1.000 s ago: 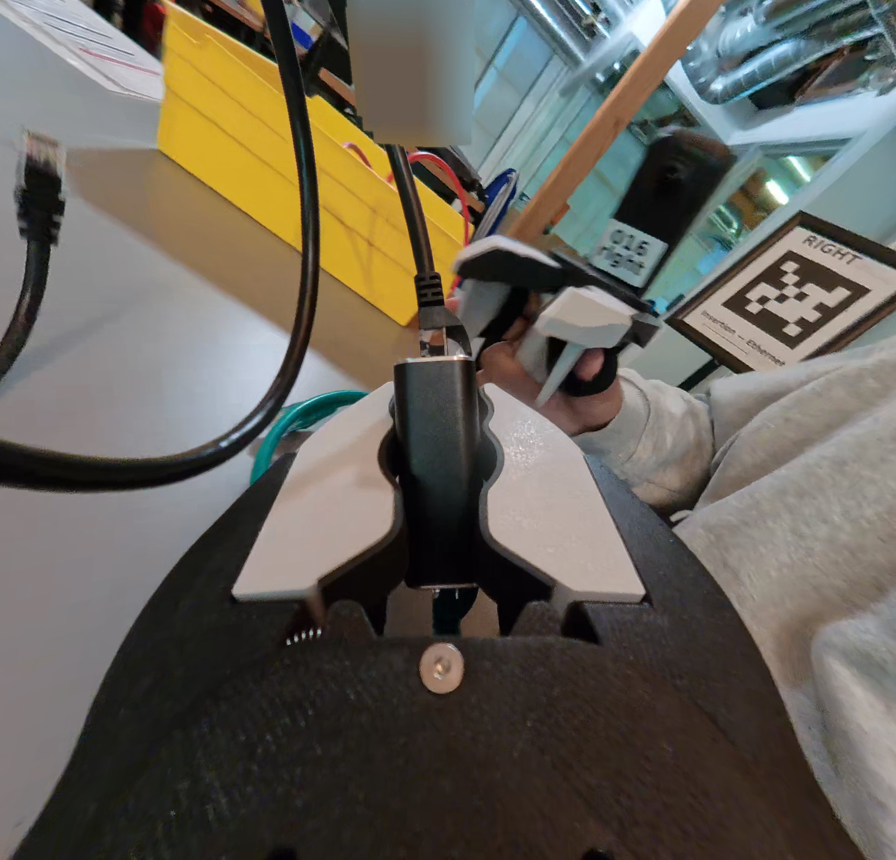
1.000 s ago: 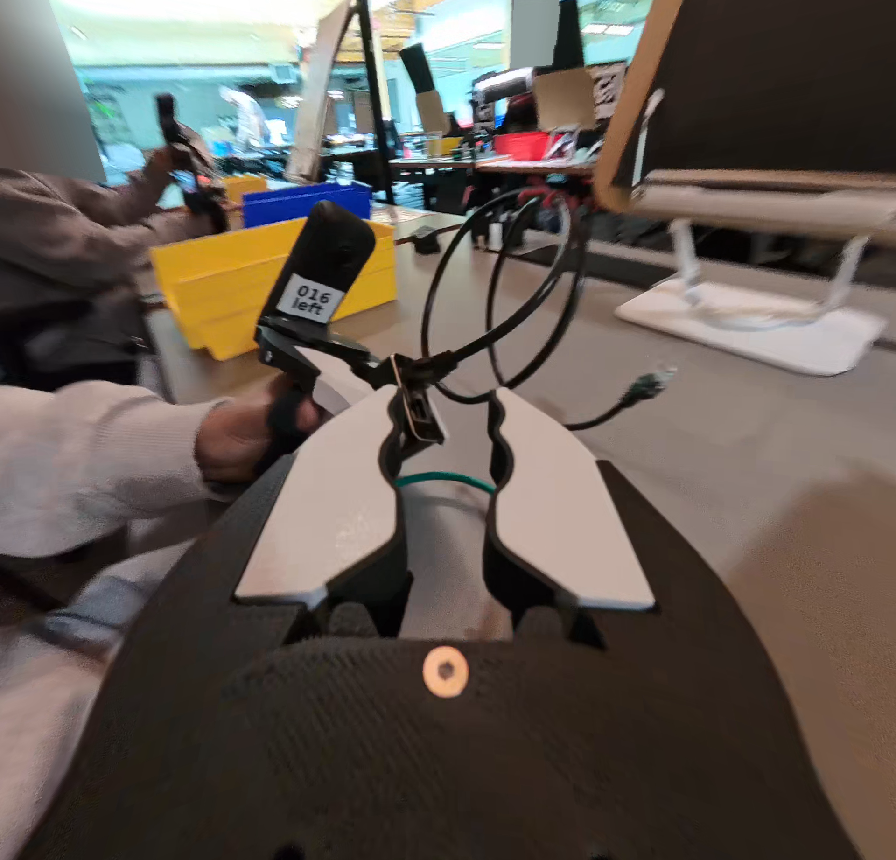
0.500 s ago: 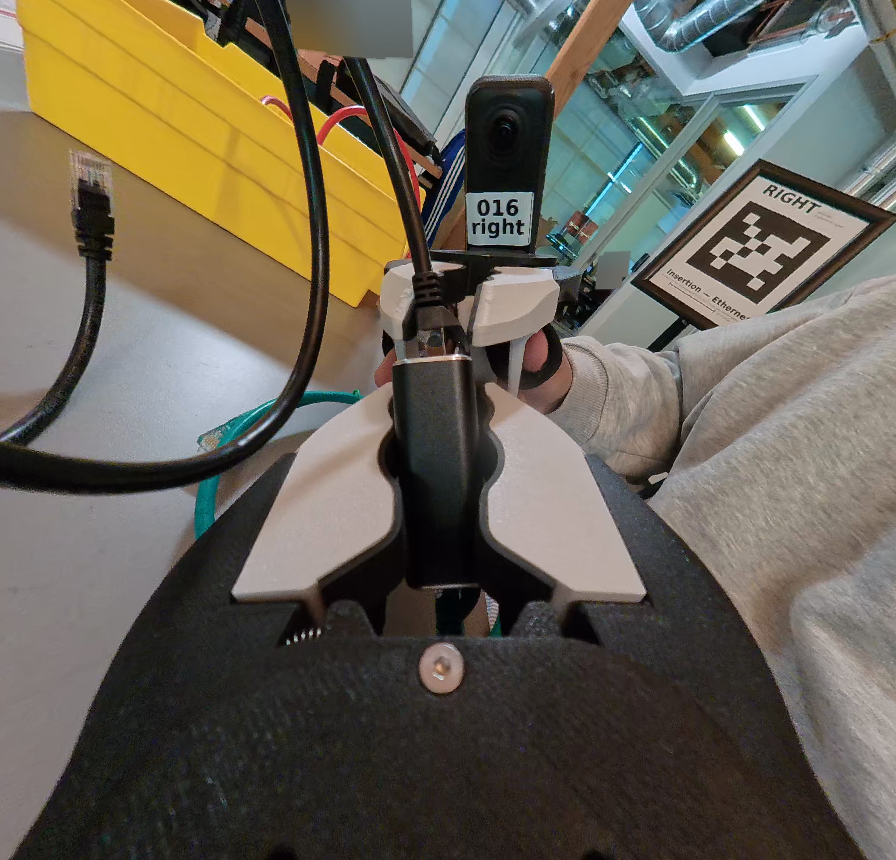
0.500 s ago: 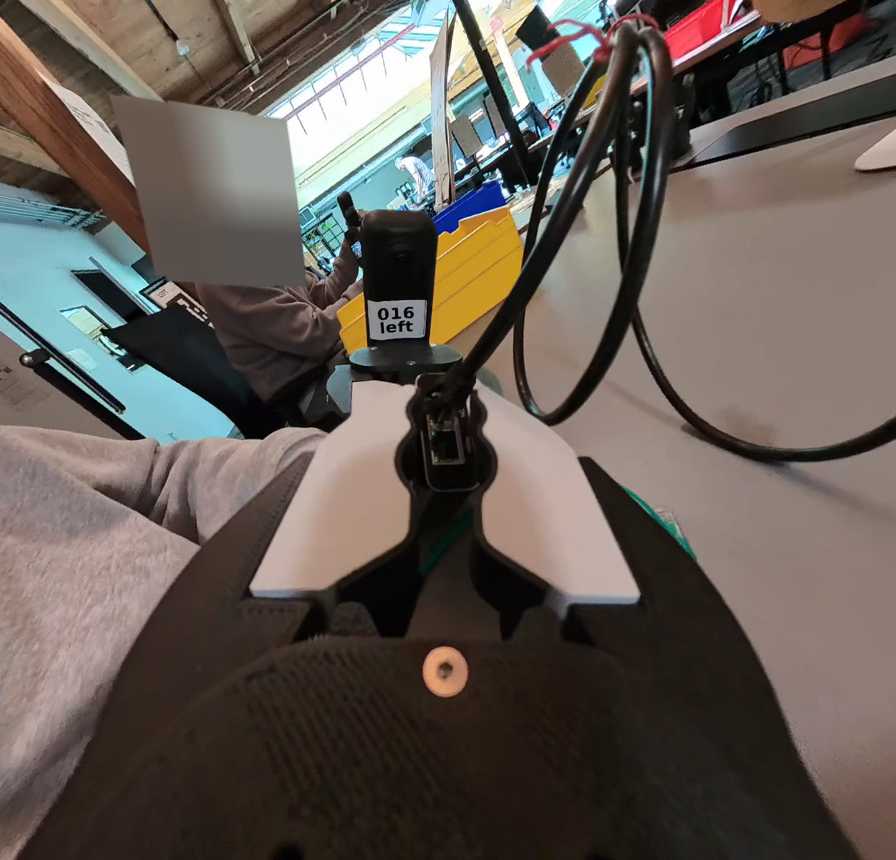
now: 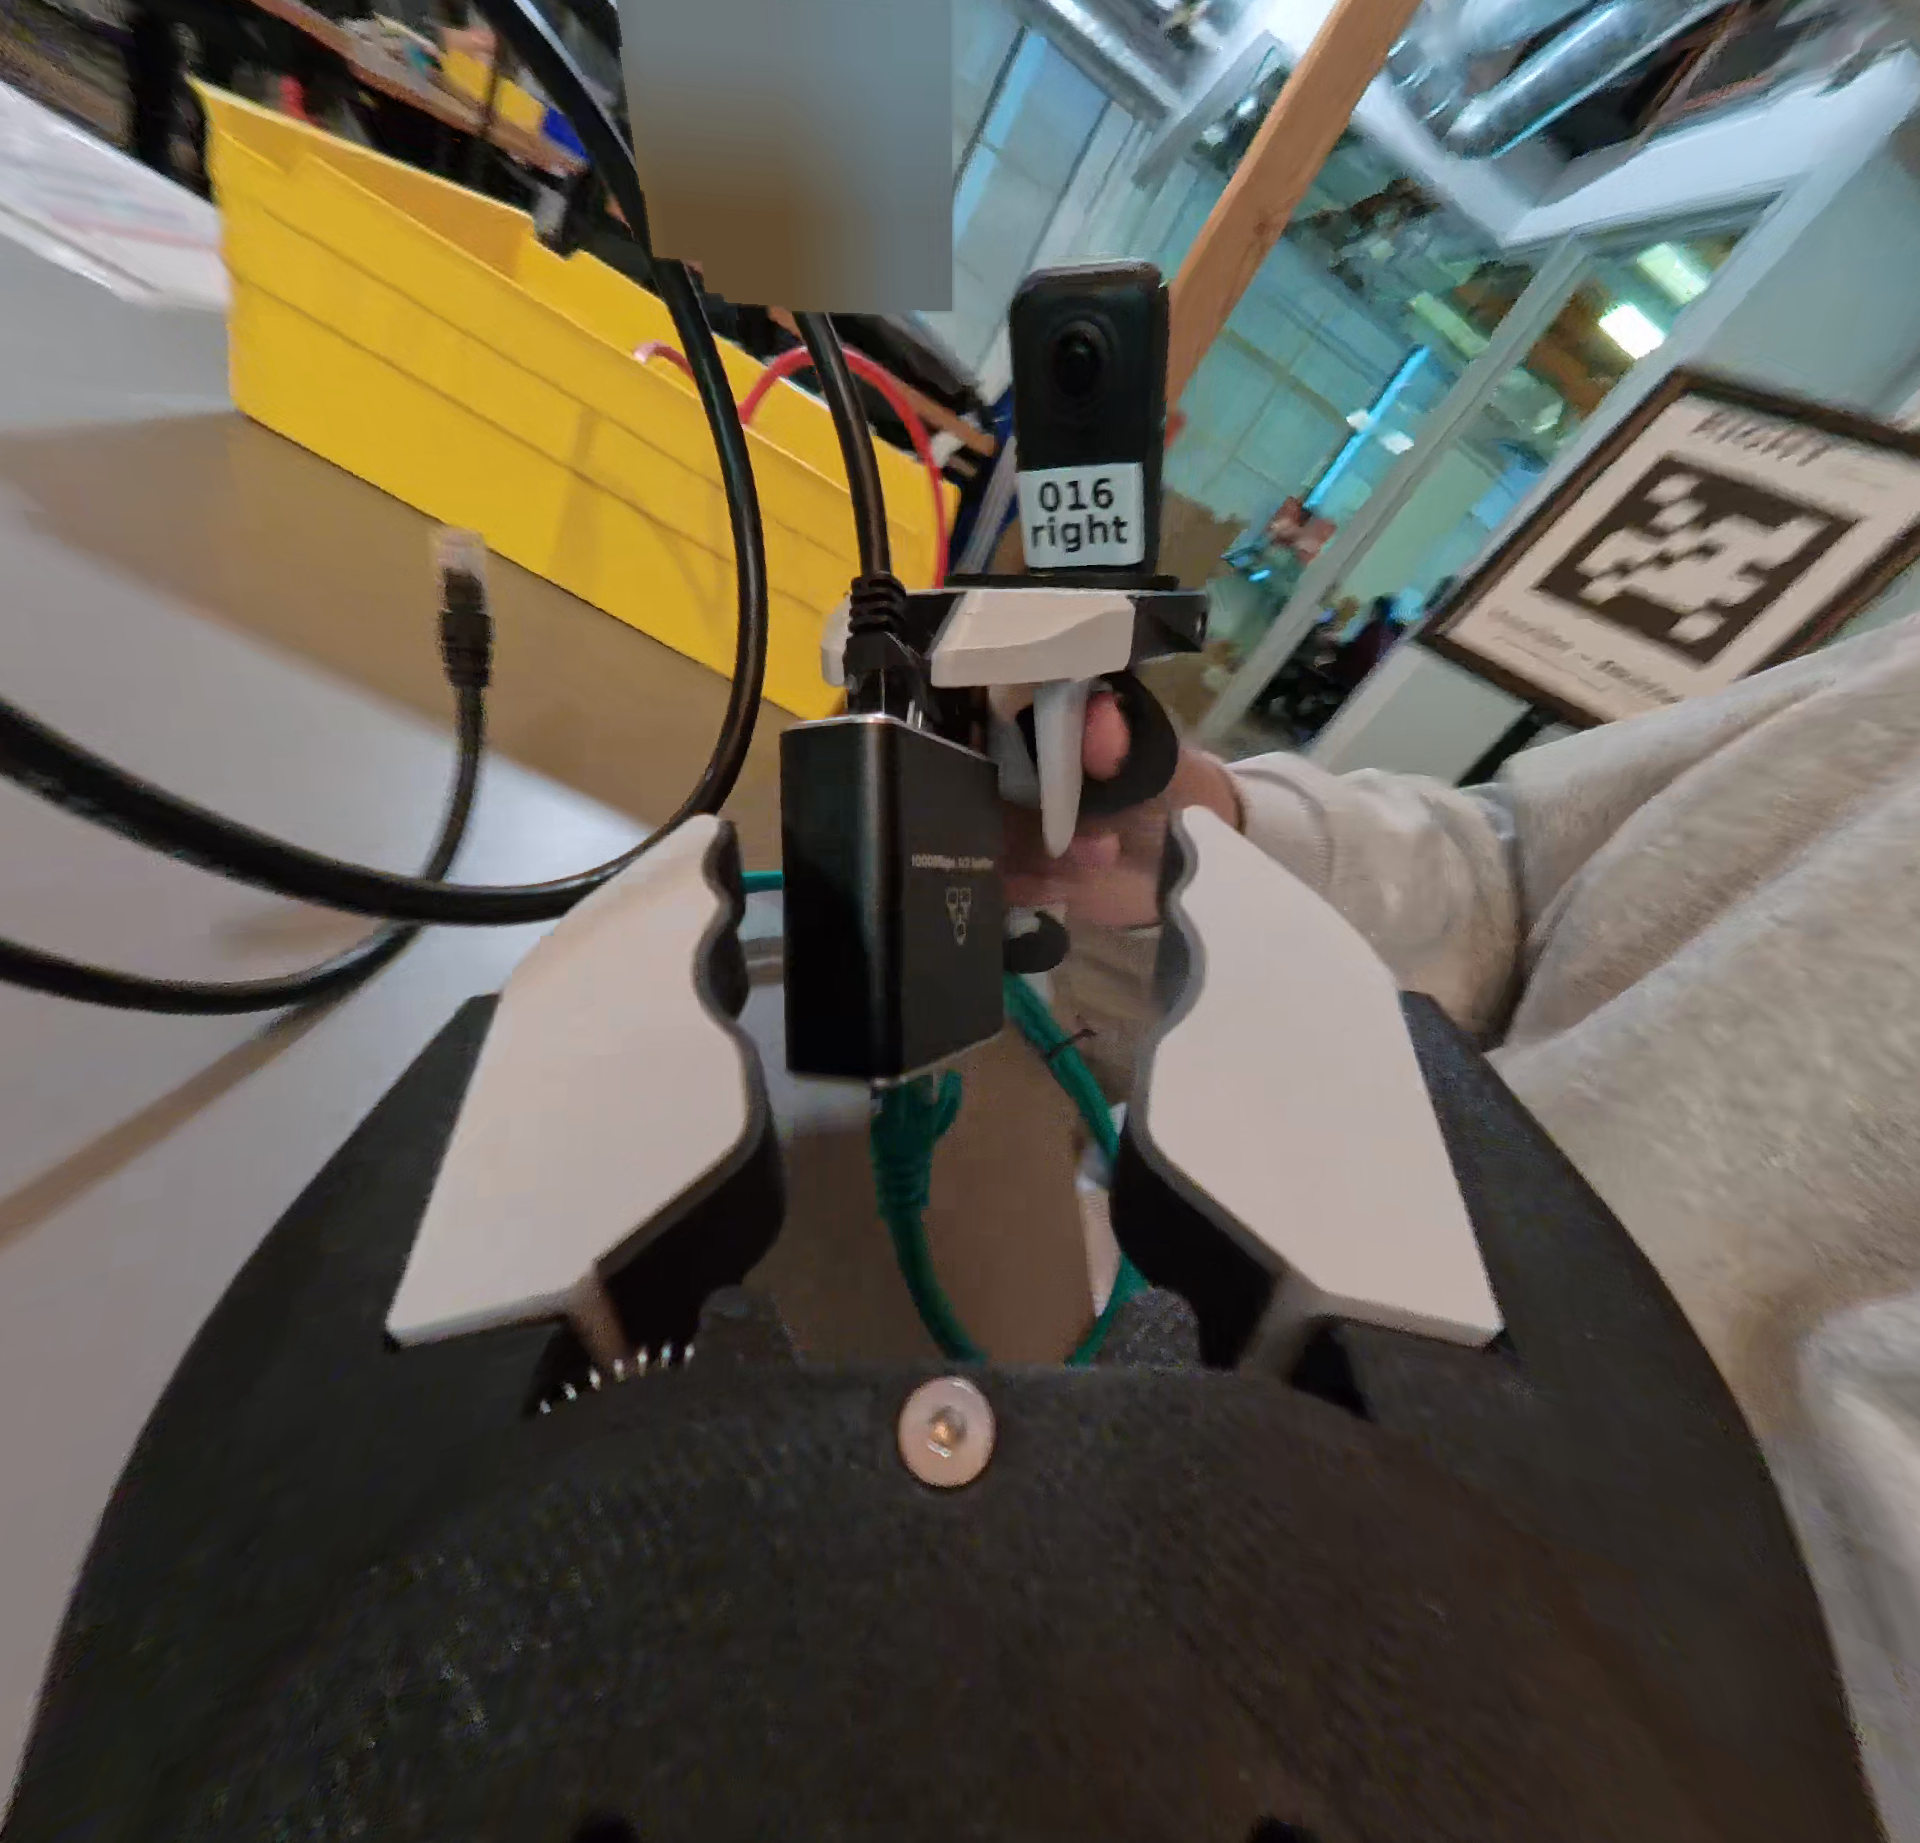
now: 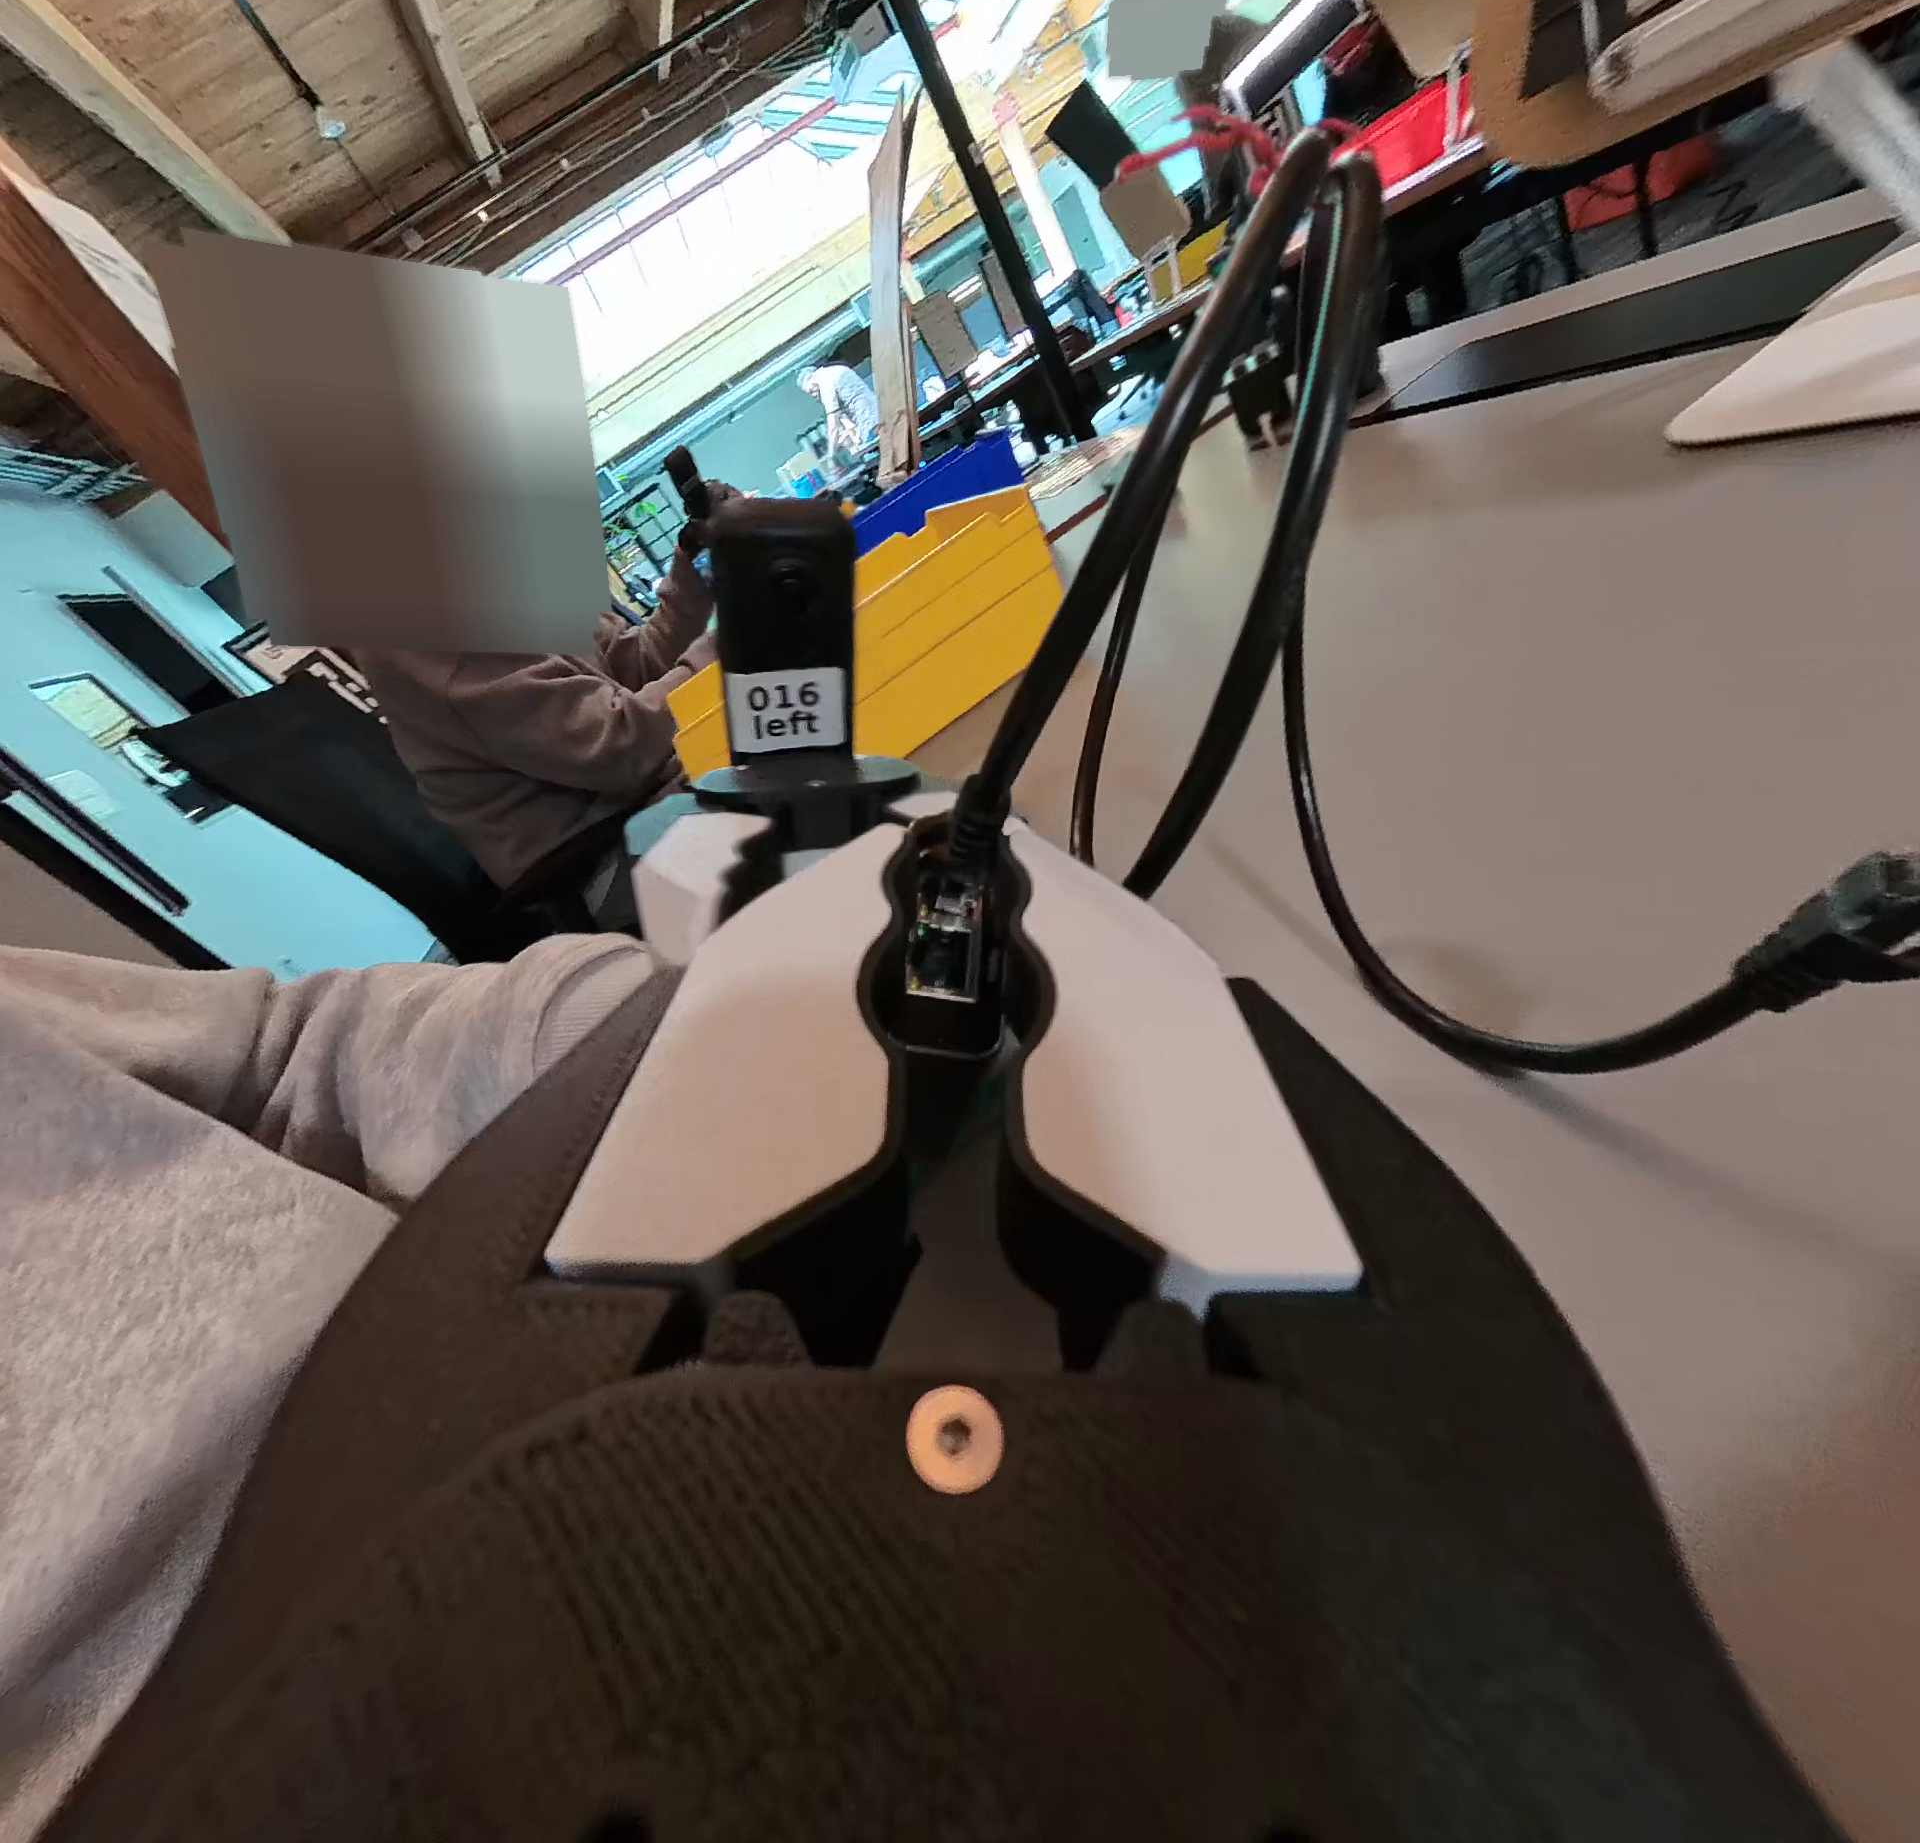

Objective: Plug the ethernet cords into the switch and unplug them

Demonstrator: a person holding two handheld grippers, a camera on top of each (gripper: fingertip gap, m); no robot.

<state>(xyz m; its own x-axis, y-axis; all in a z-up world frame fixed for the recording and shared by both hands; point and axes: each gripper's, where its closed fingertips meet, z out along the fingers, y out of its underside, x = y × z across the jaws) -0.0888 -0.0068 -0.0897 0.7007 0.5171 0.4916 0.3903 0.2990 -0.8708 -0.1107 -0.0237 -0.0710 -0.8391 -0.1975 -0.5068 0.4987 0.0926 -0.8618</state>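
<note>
Nearest, in the left wrist view, the left hand-held gripper (image 5: 951,946) is seen spread wide, its white fingers (image 5: 592,1097) standing clear of the black switch (image 5: 888,900) on both sides. The switch hangs upright between them, touched by neither. From its lower end a green ethernet cord (image 5: 914,1180) is plugged in and trails toward 6 o'clock. At its upper end a black ethernet cord (image 5: 868,505) is seated, rising toward 12 o'clock. Just behind, at 12 o'clock, the switch is pinched by the right hand-held gripper (image 5: 894,650), held by a hand (image 5: 1101,817) in a grey sleeve. In the right wrist view, the right hand-held gripper (image 6: 951,946) is closed narrowly on the switch (image 6: 945,972), whose port face is shown. A loose black plug (image 5: 460,588) lies at 10 o'clock over the counter (image 5: 156,733). Farther off, a yellow bin (image 5: 447,359) is set on the counter.
</note>
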